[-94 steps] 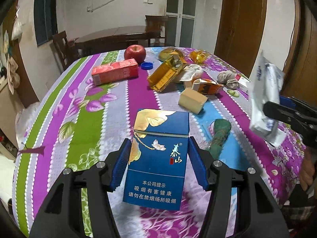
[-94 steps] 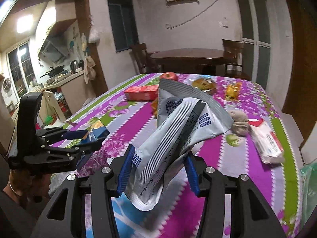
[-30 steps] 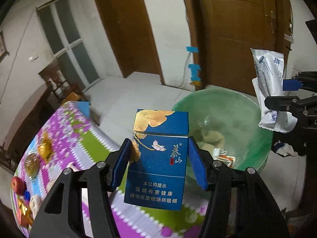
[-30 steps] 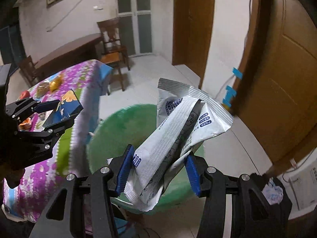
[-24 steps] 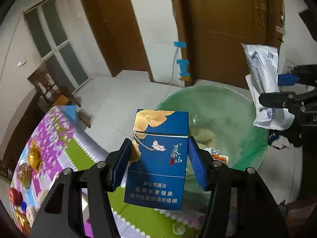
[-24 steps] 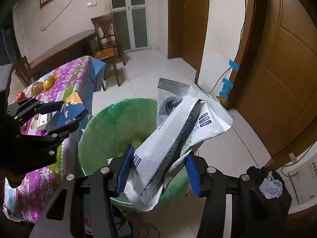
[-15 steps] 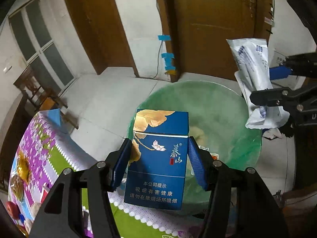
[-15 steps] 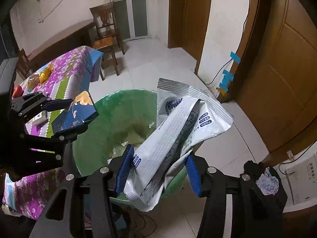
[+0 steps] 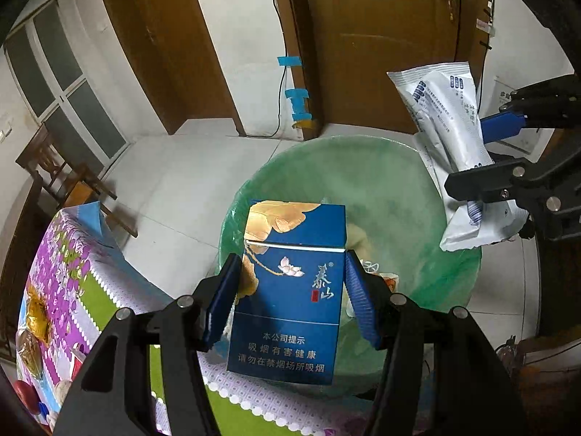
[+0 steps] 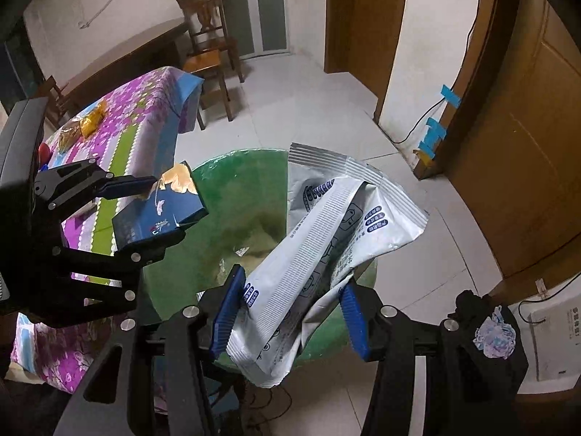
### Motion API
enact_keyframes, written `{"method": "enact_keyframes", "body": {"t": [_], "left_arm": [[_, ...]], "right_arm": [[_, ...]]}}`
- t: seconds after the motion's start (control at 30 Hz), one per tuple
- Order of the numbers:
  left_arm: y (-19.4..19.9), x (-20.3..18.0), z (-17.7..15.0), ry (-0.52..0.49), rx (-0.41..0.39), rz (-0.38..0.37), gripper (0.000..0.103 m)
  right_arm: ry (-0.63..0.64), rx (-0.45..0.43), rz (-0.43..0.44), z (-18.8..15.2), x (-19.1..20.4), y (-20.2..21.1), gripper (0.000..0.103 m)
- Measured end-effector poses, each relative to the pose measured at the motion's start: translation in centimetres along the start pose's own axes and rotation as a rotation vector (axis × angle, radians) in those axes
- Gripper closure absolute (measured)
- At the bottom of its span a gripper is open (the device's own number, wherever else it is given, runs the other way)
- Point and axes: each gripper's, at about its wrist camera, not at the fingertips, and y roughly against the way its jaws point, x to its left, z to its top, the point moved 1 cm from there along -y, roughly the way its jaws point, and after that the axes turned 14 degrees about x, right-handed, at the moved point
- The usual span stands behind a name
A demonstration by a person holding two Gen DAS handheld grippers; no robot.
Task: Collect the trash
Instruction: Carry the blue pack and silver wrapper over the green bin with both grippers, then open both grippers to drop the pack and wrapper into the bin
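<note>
My left gripper (image 9: pixel 292 290) is shut on a blue cigarette pack (image 9: pixel 290 301) with gold leaves, held upright over the near rim of a round bin lined with a green bag (image 9: pixel 363 181). In the right wrist view the same cigarette pack (image 10: pixel 159 214) hangs at the green bin's (image 10: pixel 232 189) left edge. My right gripper (image 10: pixel 290 309) is shut on a crumpled white and silver wrapper (image 10: pixel 326 247), which hangs over the bin's right side; the wrapper (image 9: pixel 446 138) also shows in the left wrist view. Some scraps lie at the bottom of the bin.
A table with a purple and green flowered cloth (image 9: pixel 61 283) (image 10: pixel 120 134) stands left of the bin, with an apple and snack packets on it. Wooden chair (image 10: pixel 207 47), brown doors (image 9: pixel 381 36) and a white tiled floor (image 10: pixel 308 101) surround the bin. Cables run along the wall.
Both grippers have come over the bin and dipped toward it. The bin now sits larger and more centred under the pack and the wrapper. Both grips are unchanged.
</note>
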Motion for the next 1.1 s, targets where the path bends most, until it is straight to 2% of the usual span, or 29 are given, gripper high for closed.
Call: {"method": "enact_keyframes", "body": {"t": [0.4,0.5,0.53,0.57,0.6,0.93,1.1], "left_arm": [[-0.5,0.1,0.1,-0.002,0.01,-0.011,0.048],[-0.5,0.1,0.1,-0.014,0.008,-0.031,0.047],[-0.6,0.1,0.1,-0.015,0.013,-0.03,0.038],[-0.7,0.2,0.0,-0.011,0.017,-0.022,0.024],[-0.7,0.4,-0.1,0.002,0.008,-0.011,0.021],[-0.5,0.7,-0.5,0.04,0.005,0.012,0.021],[0.0,0.3,-1.1,0.032,-0.009,0.057,0.021]], "right_arm": [[0.021,0.017,0.006,0.5,0.1,-0.5,0.048],[0.021,0.009,-0.011,0.5,0.1,-0.6,0.038],[0.02,0.005,-0.013,0.4,0.0,-0.6,0.036],[0.019,0.003,-0.013,0.4,-0.1,-0.7,0.036],[0.016,0.002,-0.012,0.3,-0.2,-0.8,0.036],[-0.003,-0.011,-0.002,-0.3,-0.7,-0.6,0.036],[-0.013,-0.027,-0.003,-1.0,-0.5,-0.6,0.035]]}}
